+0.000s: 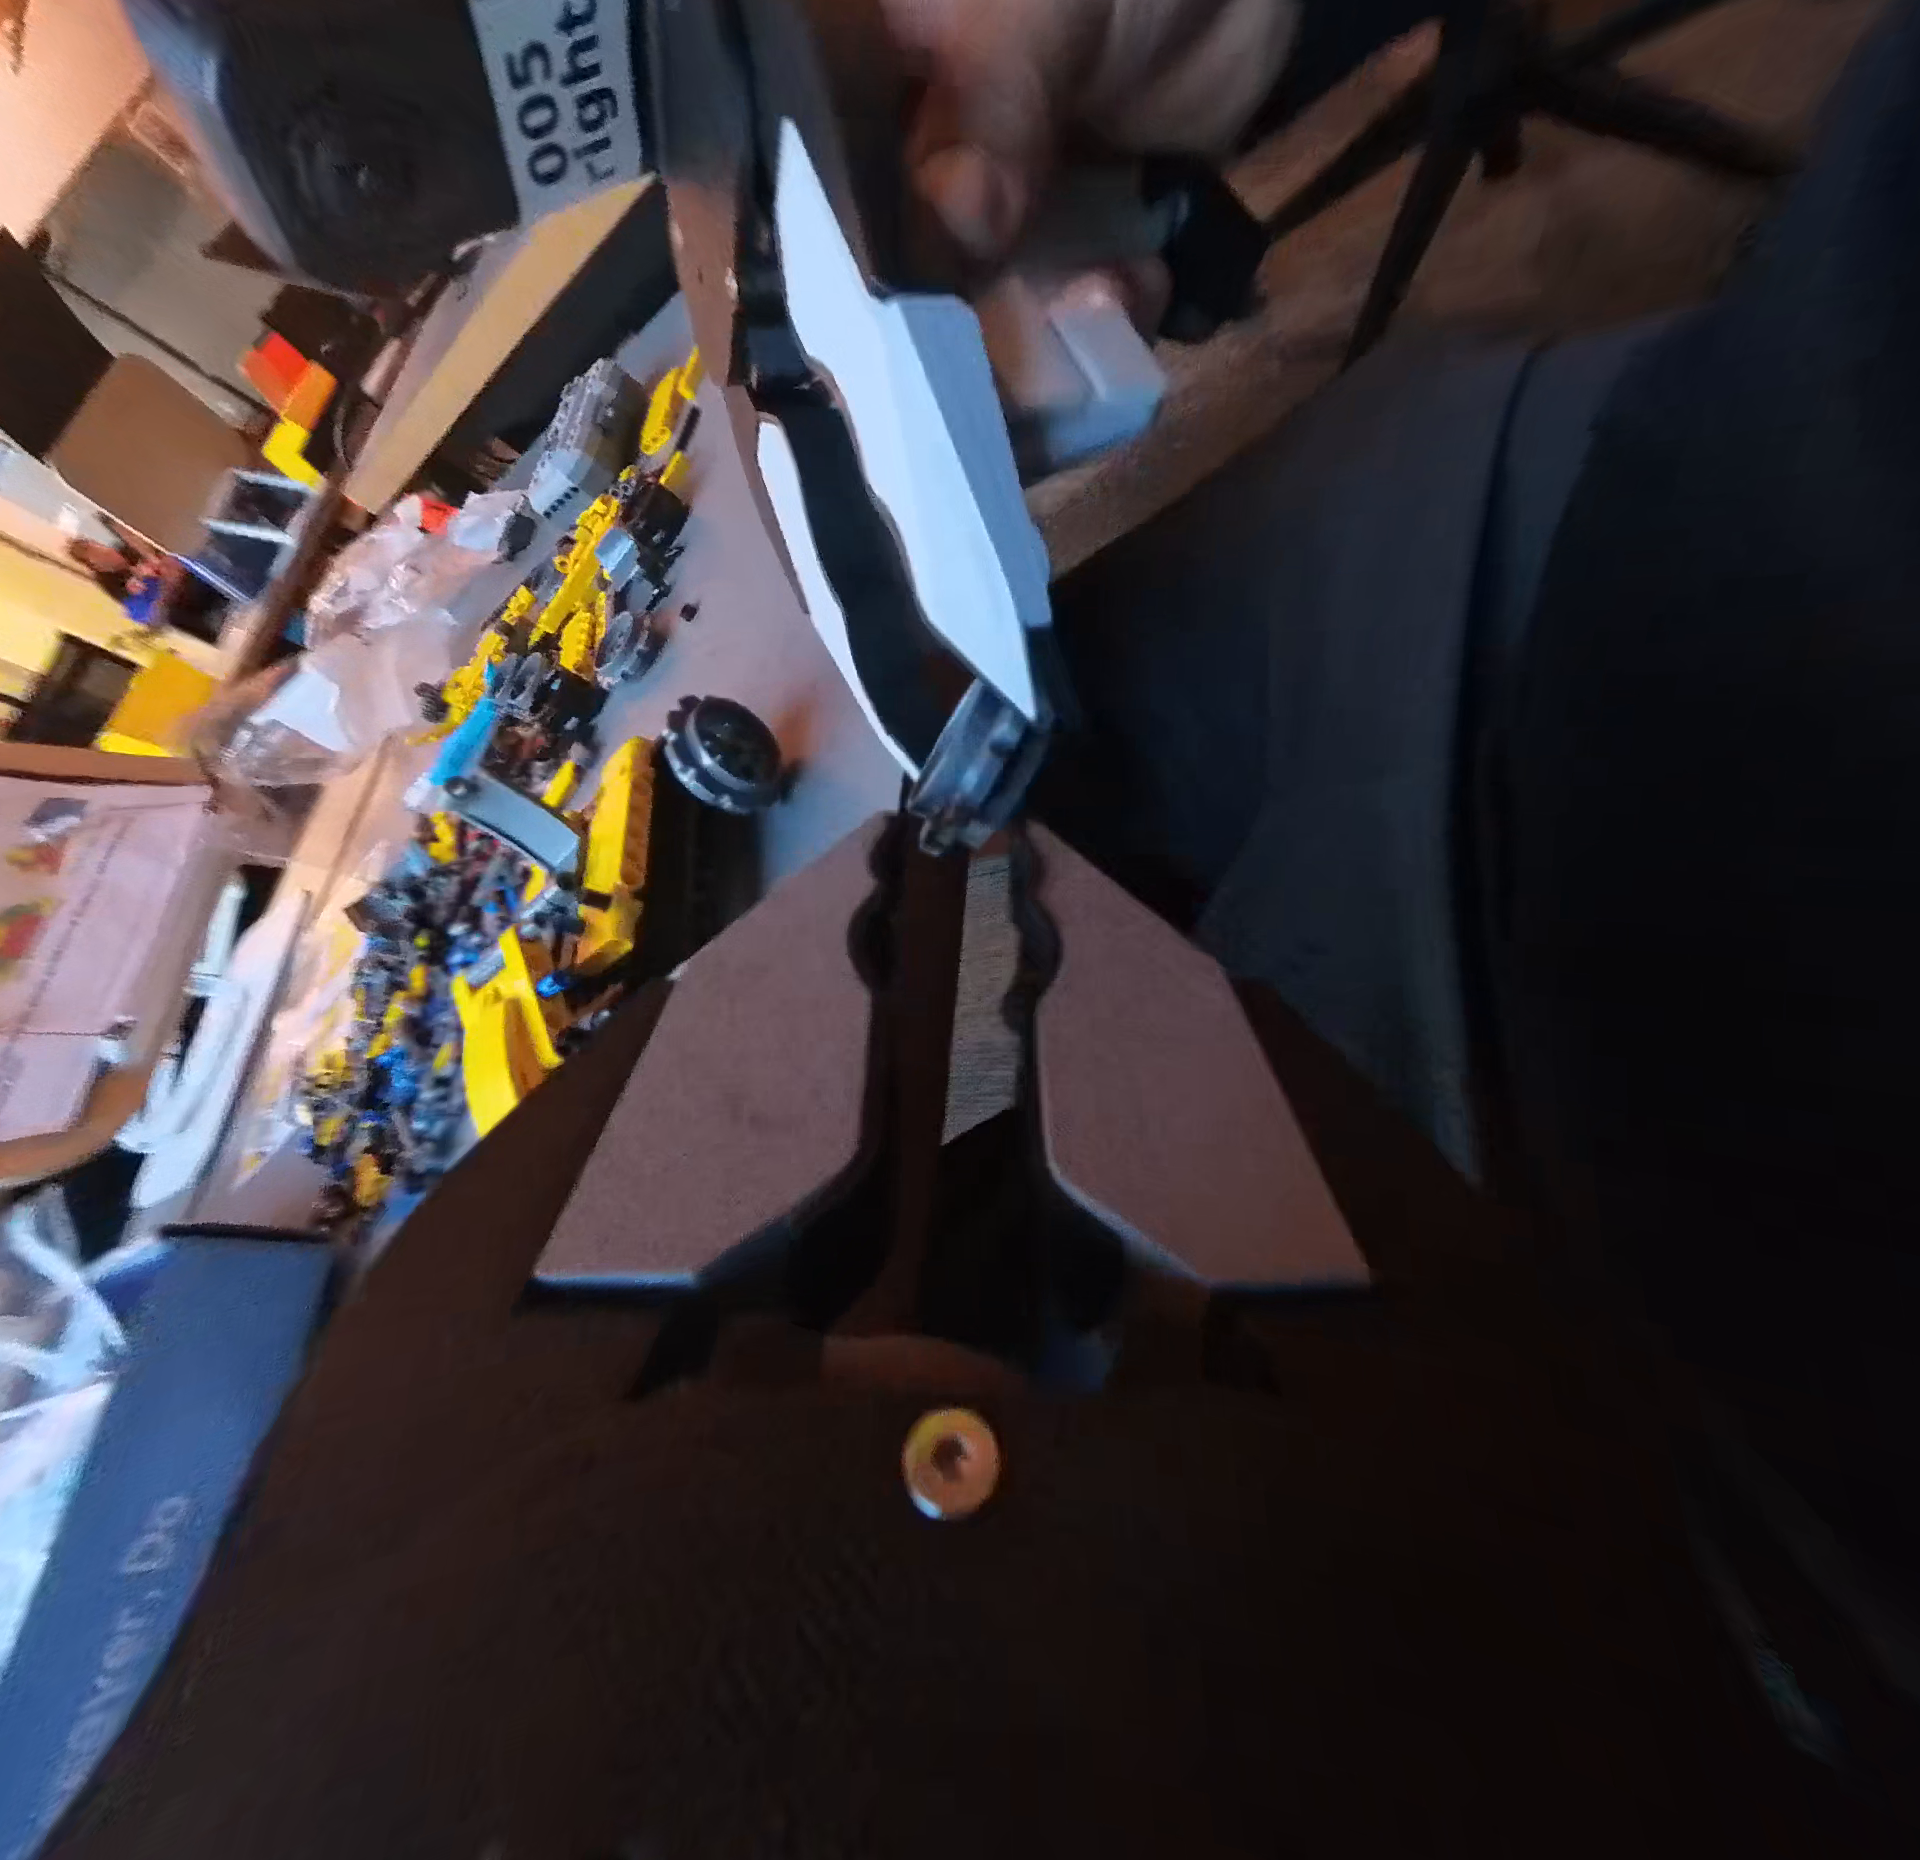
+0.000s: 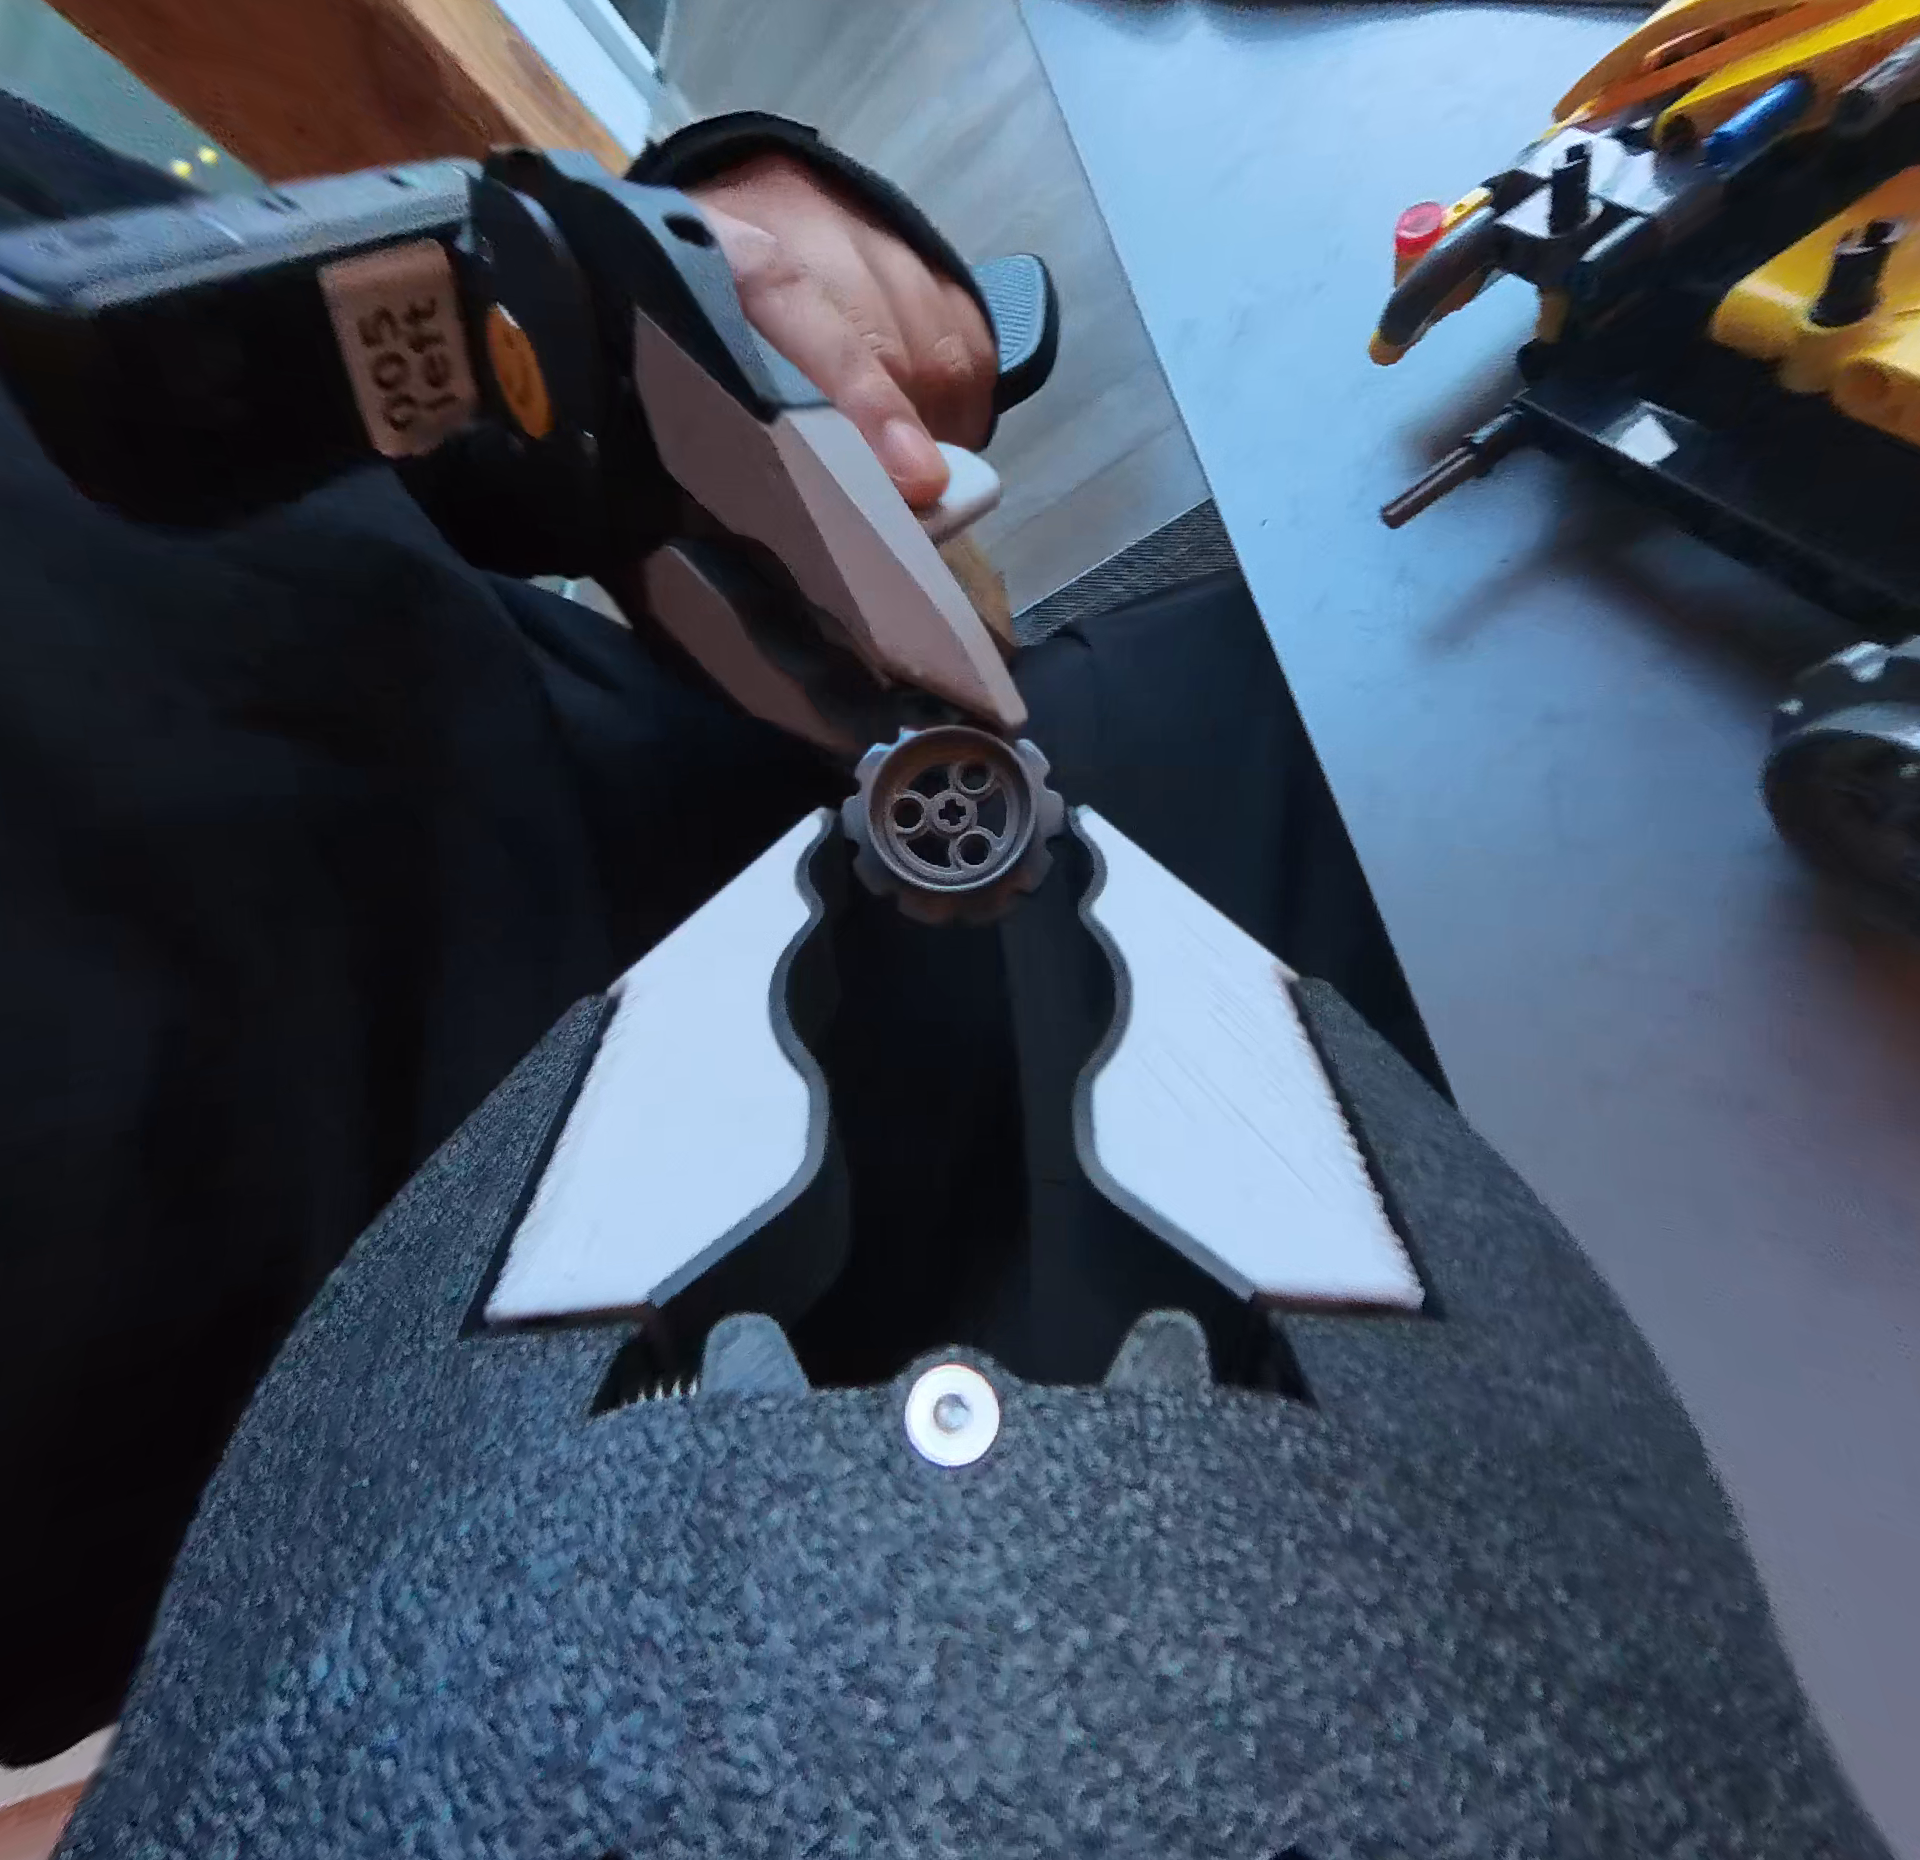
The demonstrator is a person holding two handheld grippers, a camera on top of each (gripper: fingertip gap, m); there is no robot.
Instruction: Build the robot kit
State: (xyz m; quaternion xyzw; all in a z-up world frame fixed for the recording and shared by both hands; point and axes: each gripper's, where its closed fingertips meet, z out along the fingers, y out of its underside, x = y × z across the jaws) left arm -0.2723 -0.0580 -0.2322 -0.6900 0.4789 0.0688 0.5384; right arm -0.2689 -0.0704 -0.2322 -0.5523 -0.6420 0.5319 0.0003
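Observation:
A small grey toothed wheel hub (image 2: 951, 834) is held in the air over a person's dark-clothed lap, beside the table edge. My right gripper (image 2: 954, 823) is shut on it, one white finger on each side of its toothed rim. My left gripper (image 2: 956, 714) reaches in from the upper left, its fingertips closed on the hub's top rim. In the left wrist view the hub (image 1: 971, 771) shows edge-on. My left gripper (image 1: 956, 849) has its fingers nearly together just below it, and the right gripper (image 1: 987, 750) comes down from above.
A grey table (image 2: 1507, 875) lies to the right with a yellow and black brick vehicle (image 2: 1714, 283) and a black tyre (image 2: 1849, 761). The left wrist view shows a pile of loose parts (image 1: 416, 979), another tyre (image 1: 727, 750), plastic bags (image 1: 384, 584) and a blue box (image 1: 156, 1447). My two grippers' fingertips are within a few centimetres of each other.

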